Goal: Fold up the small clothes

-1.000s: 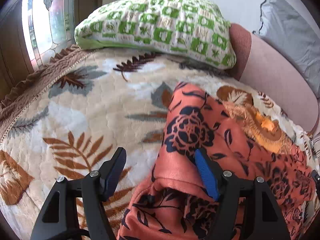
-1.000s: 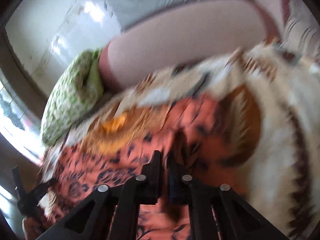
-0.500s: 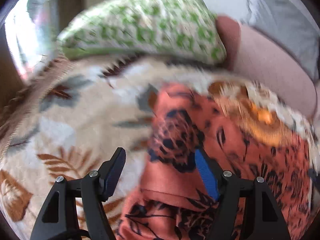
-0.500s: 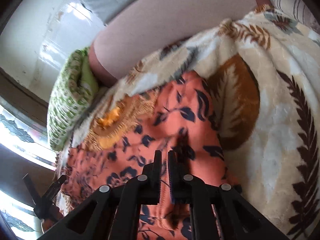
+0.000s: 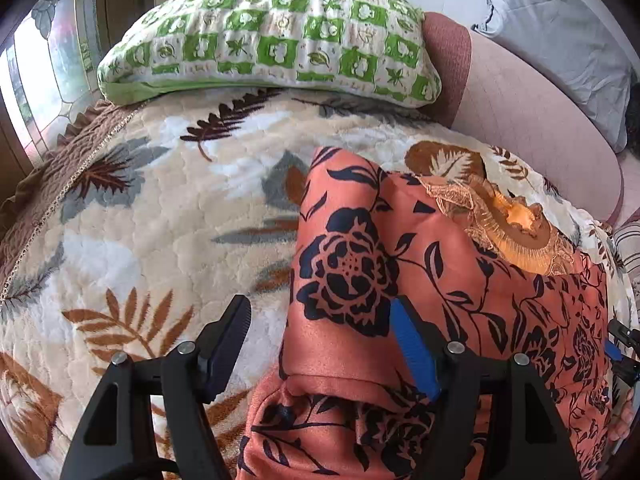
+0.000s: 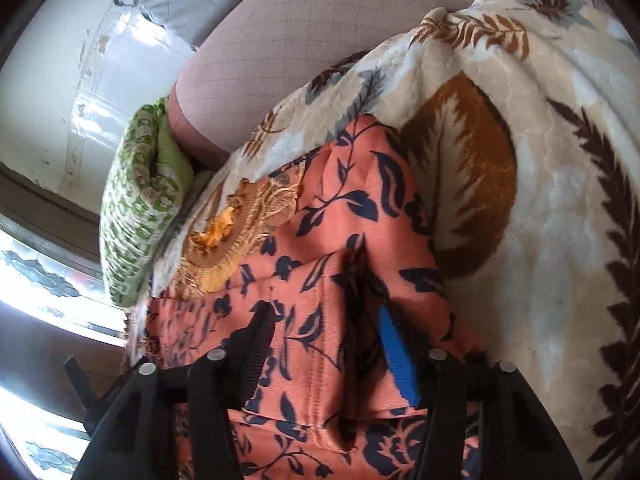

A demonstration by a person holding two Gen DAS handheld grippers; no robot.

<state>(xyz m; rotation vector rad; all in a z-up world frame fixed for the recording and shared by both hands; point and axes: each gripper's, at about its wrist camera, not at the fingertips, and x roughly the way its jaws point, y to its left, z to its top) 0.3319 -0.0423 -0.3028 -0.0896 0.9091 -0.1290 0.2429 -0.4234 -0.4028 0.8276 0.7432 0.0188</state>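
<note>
An orange garment (image 5: 360, 264) with dark blue flowers and a gold embroidered neckline (image 5: 504, 228) lies folded on the leaf-patterned blanket (image 5: 160, 208). My left gripper (image 5: 320, 320) is open over the garment's left folded edge, its blue-padded finger above the cloth and the other finger above the blanket. In the right wrist view the same garment (image 6: 340, 216) lies under my right gripper (image 6: 324, 332). Its jaws are opening, and a raised crease of cloth stands between them without being pressed. The right gripper's tip (image 5: 618, 352) shows at the left wrist view's right edge.
A green-and-white checked pillow (image 5: 272, 32) lies at the head of the bed beside a pink bolster (image 5: 520, 108) and a grey pillow (image 5: 560, 28). A patterned glass window (image 5: 44, 60) is at the left. The blanket (image 6: 540, 200) spreads to the garment's right.
The right gripper's jaws have gone from shut on the cloth to parted, letting the garment go, and the gripper has sunk toward the bed. The left gripper stays open and has rolled slightly.
</note>
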